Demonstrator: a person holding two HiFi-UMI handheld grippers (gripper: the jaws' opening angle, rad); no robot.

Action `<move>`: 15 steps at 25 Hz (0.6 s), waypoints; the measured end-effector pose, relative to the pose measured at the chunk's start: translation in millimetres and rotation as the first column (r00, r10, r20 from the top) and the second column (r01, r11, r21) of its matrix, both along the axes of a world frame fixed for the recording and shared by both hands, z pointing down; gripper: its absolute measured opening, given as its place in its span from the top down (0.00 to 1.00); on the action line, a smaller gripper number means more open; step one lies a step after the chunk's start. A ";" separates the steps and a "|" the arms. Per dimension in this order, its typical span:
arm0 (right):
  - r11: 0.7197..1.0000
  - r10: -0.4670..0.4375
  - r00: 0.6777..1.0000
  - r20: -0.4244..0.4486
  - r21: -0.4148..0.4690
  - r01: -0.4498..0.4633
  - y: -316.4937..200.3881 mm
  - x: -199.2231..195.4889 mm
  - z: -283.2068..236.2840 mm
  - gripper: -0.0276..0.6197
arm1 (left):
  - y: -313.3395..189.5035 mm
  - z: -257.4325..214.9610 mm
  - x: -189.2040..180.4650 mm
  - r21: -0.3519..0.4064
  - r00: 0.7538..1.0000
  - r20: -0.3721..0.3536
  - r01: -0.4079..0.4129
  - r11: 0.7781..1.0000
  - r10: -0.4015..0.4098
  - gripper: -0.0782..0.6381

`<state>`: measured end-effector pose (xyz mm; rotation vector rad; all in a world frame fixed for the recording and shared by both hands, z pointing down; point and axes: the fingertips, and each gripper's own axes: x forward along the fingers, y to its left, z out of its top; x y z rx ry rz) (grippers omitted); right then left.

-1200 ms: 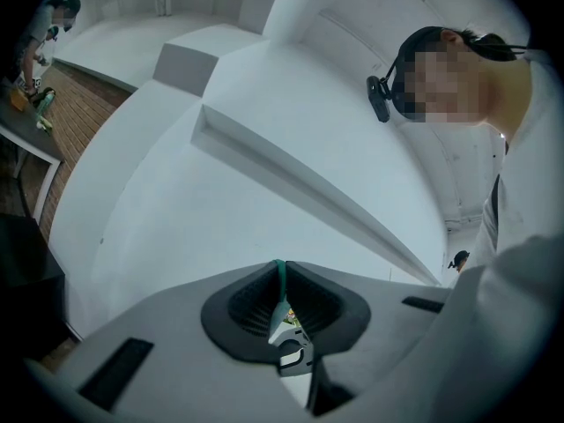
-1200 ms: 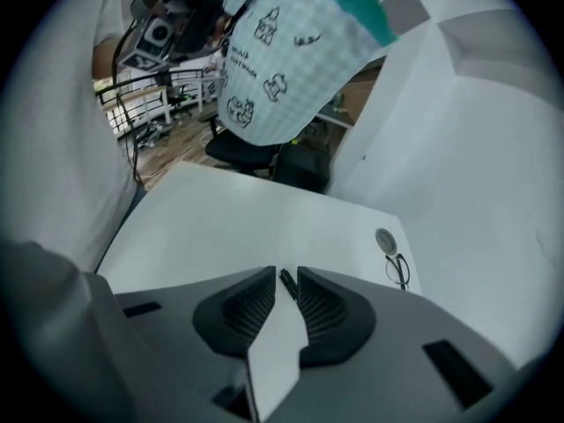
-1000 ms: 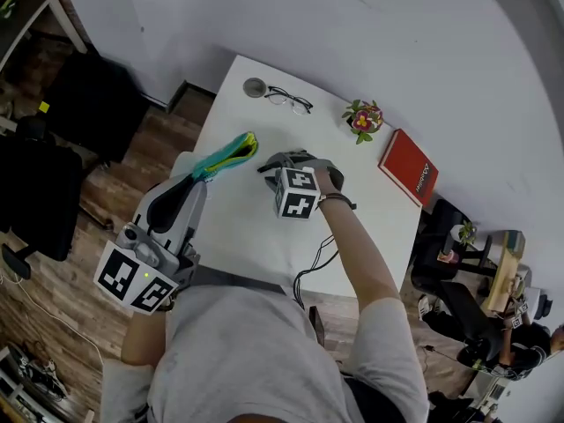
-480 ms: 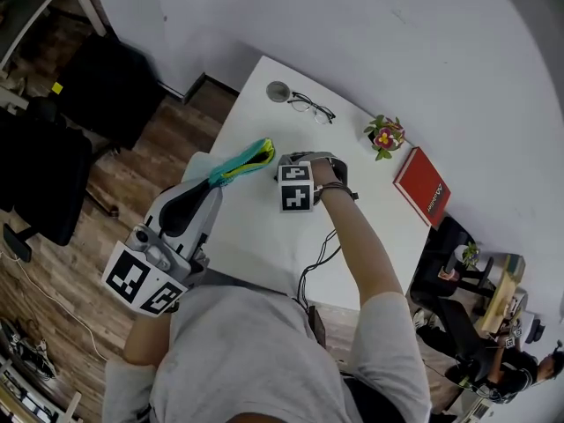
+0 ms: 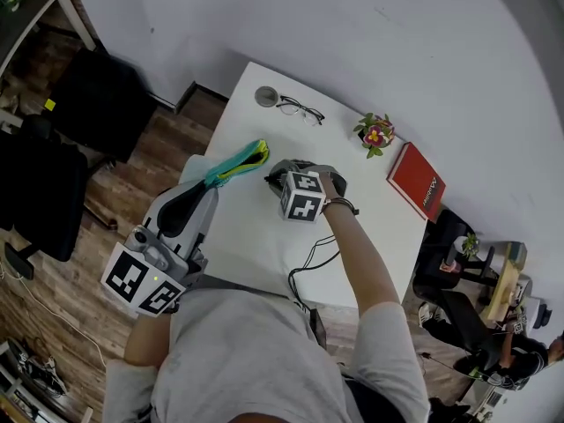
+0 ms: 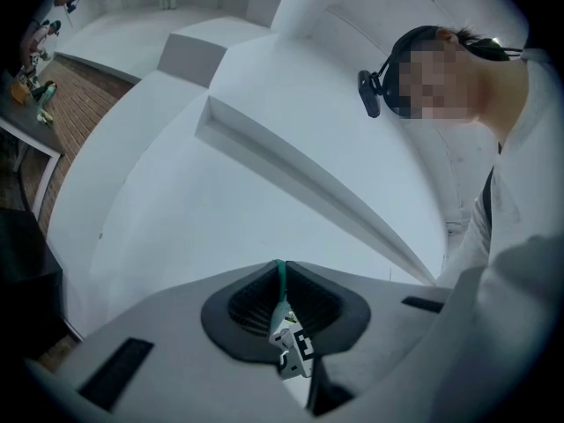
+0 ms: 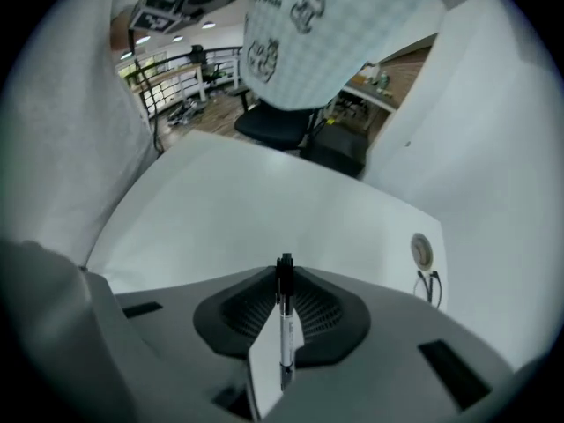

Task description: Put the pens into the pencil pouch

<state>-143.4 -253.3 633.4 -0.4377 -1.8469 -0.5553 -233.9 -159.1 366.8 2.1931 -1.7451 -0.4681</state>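
Left side: the left gripper [image 5: 211, 181] is held level off the table's [image 5: 256, 232] near-left edge, its jaws nearly closed and pinched on a thin teal edge of the pencil pouch [image 5: 240, 159], which is carried in the air over the table, just beside the right gripper [image 7: 284, 267]. Risk noted: so narrow a bite on soft fabric could slip, or the pouch could swing or sag, so that its mouth is shifted as the pen [image 7: 284, 324] is brought in. Centre: the pen is clamped between the right gripper's closed jaws, the gripper pointed steeply down at the table. Only a short part of the barrel appears gripped, so the pen could pivot or be dropped if its tip catches the pouch's rim; a missed entry would likely send it rolling toward the cable [image 5: 310, 263] or off the edge. Hard to make out: whether the pouch's mouth is open cannot be told from any view; the pen is hidden in the head view behind the right gripper; no other pen can be made out on the table; the glasses [image 5: 298, 108] are small at the far edge.
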 end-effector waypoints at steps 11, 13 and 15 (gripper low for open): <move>0.734 0.678 0.529 0.511 -0.430 -0.525 -38.9 25.7 -131.6 0.85 | -17.5 -13.5 34.0 0.044 0.993 0.009 -0.119 0.992 0.119 0.83; 0.663 0.741 0.373 0.558 -0.523 -0.536 -44.7 41.9 -159.7 0.85 | -20.3 -16.5 44.1 0.052 0.989 0.016 -0.145 0.988 0.144 0.83; 0.612 0.773 0.239 0.588 -0.590 -0.526 -47.7 59.8 -188.2 0.85 | -22.6 -19.4 55.3 0.057 0.985 0.022 -0.171 0.984 0.170 0.83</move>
